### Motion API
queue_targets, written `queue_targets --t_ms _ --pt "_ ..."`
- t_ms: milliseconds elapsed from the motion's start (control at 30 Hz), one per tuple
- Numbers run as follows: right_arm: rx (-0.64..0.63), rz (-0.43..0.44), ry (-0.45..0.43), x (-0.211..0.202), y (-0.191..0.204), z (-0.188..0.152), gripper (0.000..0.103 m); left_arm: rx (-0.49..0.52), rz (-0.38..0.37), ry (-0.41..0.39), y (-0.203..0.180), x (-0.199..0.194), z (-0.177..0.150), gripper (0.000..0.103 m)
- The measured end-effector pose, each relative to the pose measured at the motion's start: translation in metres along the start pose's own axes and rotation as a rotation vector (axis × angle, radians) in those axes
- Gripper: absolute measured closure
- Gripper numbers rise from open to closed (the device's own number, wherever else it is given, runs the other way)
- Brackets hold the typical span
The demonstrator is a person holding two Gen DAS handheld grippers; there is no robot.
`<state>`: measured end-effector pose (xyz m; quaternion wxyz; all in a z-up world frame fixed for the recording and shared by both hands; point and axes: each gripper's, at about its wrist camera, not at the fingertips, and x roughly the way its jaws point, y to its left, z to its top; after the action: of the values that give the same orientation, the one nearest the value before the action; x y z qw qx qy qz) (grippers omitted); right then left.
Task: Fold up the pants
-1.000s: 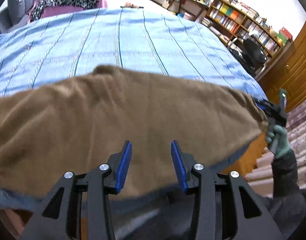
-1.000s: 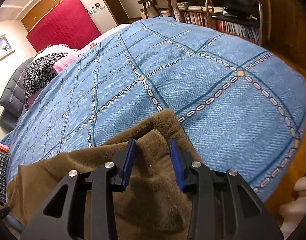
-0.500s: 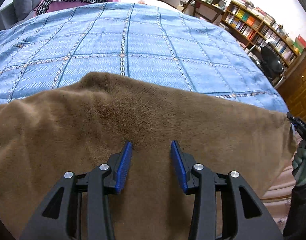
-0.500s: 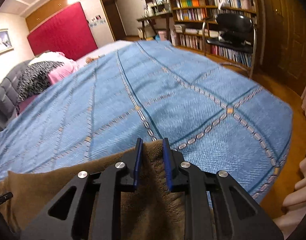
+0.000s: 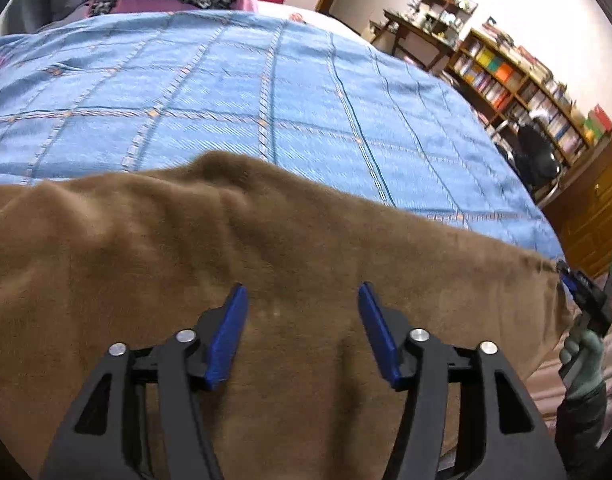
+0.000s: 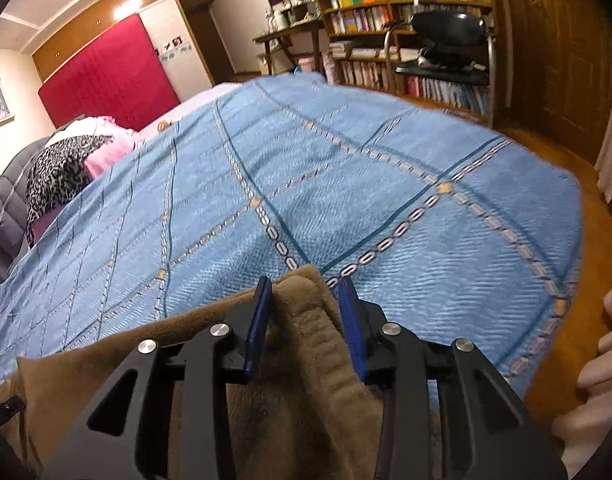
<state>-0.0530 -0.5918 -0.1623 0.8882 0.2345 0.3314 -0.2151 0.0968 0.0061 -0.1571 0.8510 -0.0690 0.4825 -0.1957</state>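
**Laying brown pants flat on the bed, one end pinched**

Handling the step: item one, my left gripper (image 5: pixel 302 334), lower centre of the left wrist view, fingers spread wide over the brown pants (image 5: pixel 266 264), gripping nothing. Item two, my right gripper (image 6: pixel 306 320), lower centre of the right wrist view, blue pads pinching a bunched end of the fleece. To do this well, I judge I should hold the pinched end taut, draw the cloth level across the blue bedspread (image 5: pixel 266 92), and smooth the creases at centre-left before making any fold; slack fleece will likely bunch.

Views compared, left to right:
- Left wrist view: pants fill the lower half, far edge running from left frame to the right edge, where my other gripper and gloved hand (image 5: pixel 583 356) hold the end. Bookshelf (image 5: pixel 517 84) upper right.
- Right wrist view: only here is the pinch seen close, with a ribbed band between the pads. Leopard-print cloth (image 6: pixel 58 176) at left, office chair (image 6: pixel 445 44) upper right.
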Motion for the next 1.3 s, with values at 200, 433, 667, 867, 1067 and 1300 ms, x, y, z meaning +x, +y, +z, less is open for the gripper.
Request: queue_targets --t_ms 200,433,667,867,1067,1300 --pt "-0.048 0.052 -0.031 -0.025 0.039 0.005 0.067 -0.039 0.050 -0.054 0.029 -0.032 0.006 0.044" --pt "-0.170 0.233 0.023 -0.021 0.129 0.000 0.055 -0.121 0.124 -0.104 0.080 -0.058 0.007 0.044" --pt "-0.242 0.456 0.146 -0.002 0.236 -0.017 0.055 -0.118 0.125 -0.106 0.096 -0.061 0.003 0.044" --pt "-0.338 0.595 0.272 0.015 0.326 -0.047 0.055 -0.079 0.073 -0.088 0.088 -0.053 0.009 0.044" --pt "-0.412 0.661 0.360 0.037 0.389 -0.070 0.055 -0.066 0.063 -0.070 0.091 -0.044 0.014 0.044" --pt "-0.465 0.736 0.478 0.059 0.433 -0.096 0.055 -0.082 0.054 -0.046 0.099 -0.035 0.023 0.044"
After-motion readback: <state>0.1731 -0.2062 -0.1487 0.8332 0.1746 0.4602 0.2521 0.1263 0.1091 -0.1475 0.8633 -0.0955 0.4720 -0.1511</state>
